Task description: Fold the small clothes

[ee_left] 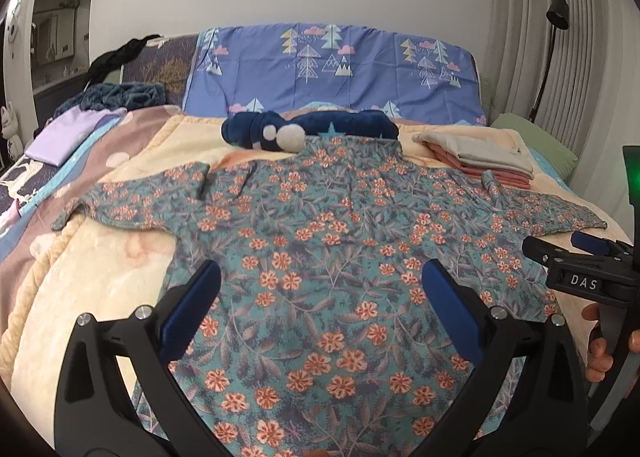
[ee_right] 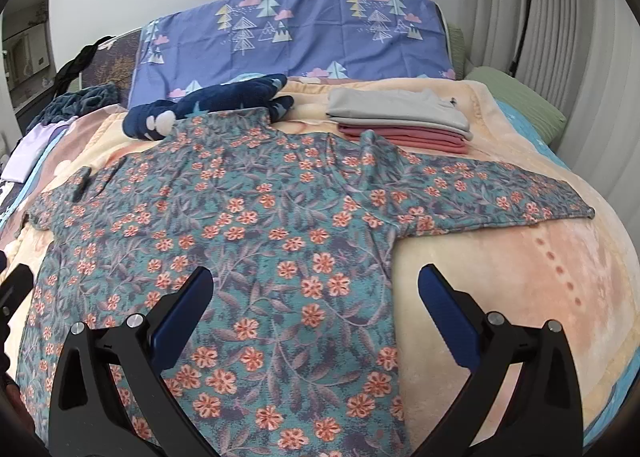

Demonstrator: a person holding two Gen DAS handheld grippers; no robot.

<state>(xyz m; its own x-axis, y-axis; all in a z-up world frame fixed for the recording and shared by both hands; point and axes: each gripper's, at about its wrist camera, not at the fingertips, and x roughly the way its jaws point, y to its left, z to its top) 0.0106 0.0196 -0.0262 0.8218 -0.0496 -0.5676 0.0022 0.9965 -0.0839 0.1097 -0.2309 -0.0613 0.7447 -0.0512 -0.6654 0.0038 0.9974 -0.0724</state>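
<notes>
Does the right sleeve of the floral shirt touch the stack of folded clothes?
Touching. In the right wrist view, a raised fold of the floral shirt at the shoulder overlaps the front edge of the pink layers in the stack of folded clothes, with no blanket visible between them.

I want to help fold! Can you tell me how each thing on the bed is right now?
Floral top: spread flat, sleeves out, unfolded.
Grey and pink clothes: folded, stacked.
Navy plush toy: lying above the collar.
Lilac cloth: folded.
Left gripper: open, above the top.
Right gripper: open, empty.
</notes>
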